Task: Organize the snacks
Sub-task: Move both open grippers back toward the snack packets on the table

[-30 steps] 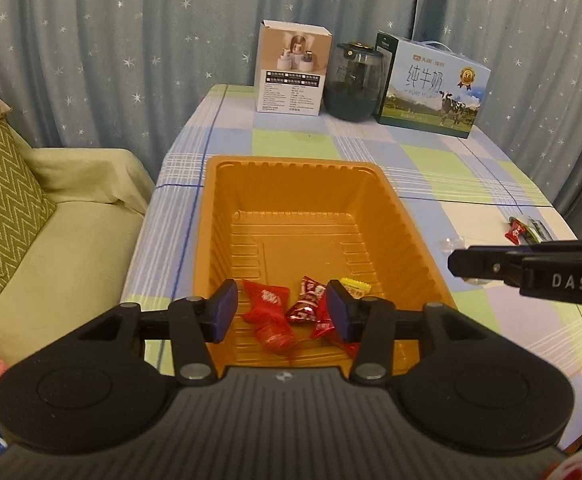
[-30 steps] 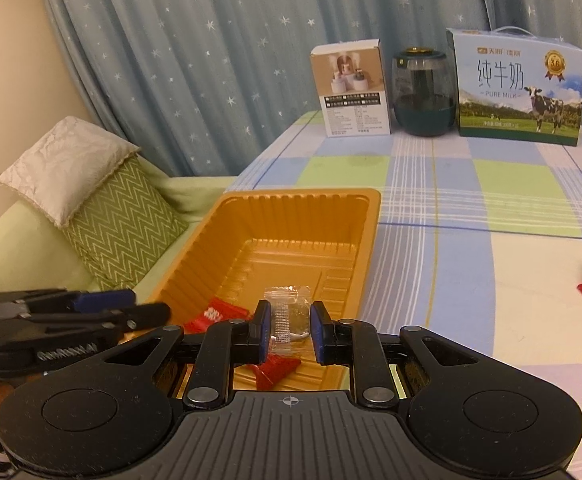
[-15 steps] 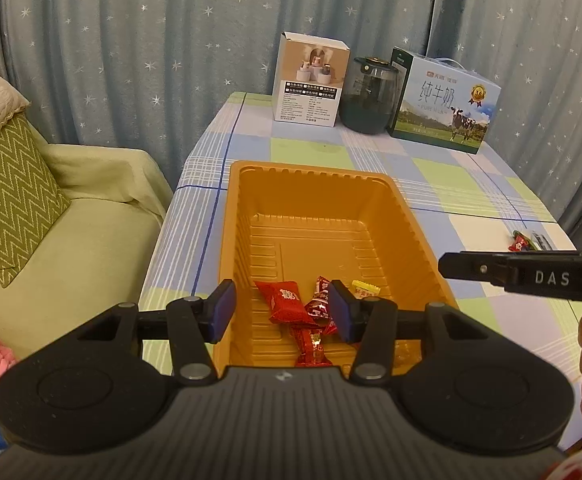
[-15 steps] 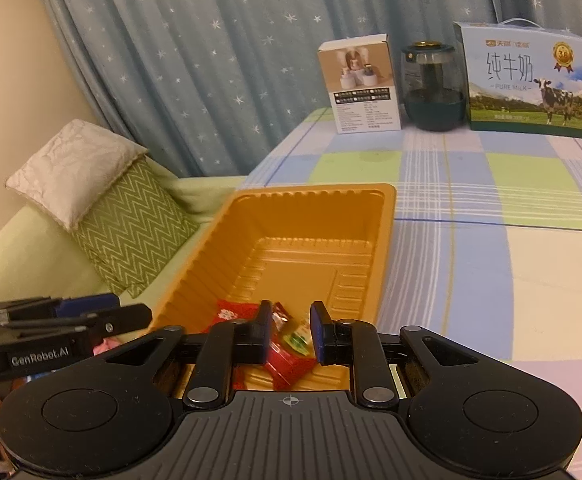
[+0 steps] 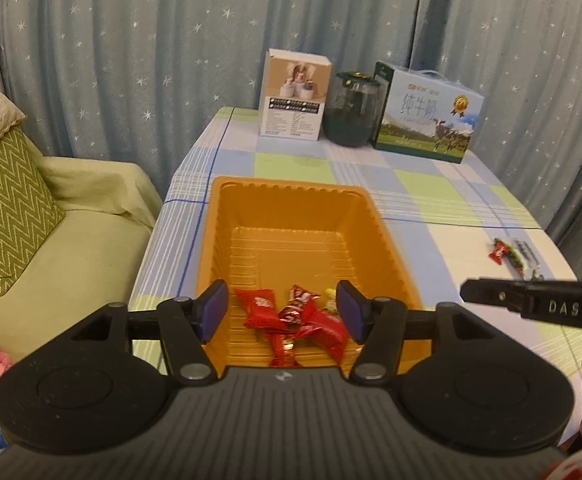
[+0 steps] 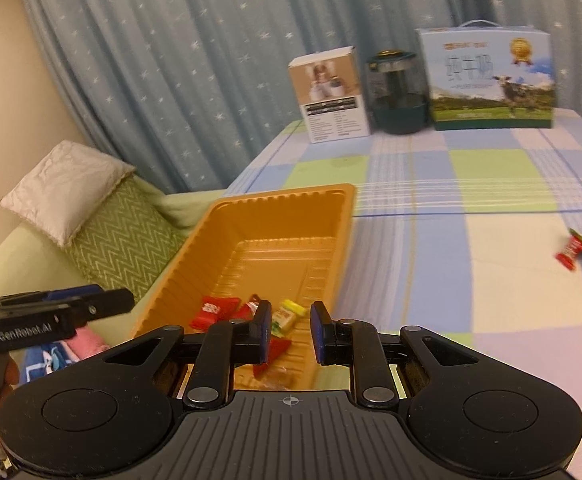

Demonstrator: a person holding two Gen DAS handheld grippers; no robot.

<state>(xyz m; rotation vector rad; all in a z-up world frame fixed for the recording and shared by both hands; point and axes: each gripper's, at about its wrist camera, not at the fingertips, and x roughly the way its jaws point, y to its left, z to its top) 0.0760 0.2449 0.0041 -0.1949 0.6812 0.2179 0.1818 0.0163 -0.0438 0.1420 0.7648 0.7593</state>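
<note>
Both grippers hover empty over the orange tray (image 5: 297, 208); loose candies (image 6: 571, 254) lie near the bench's right edge, nearer the narrow-gapped right gripper (image 6: 289, 332); the left gripper (image 5: 283, 312) is opening.

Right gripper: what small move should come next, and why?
Probably swing the right gripper toward the red candy lying loose on the tablecloth, opening on the way. Its jaws stand nearly together with nothing between them. Several candies already lie in the orange tray, while that one lies outside it.
</note>
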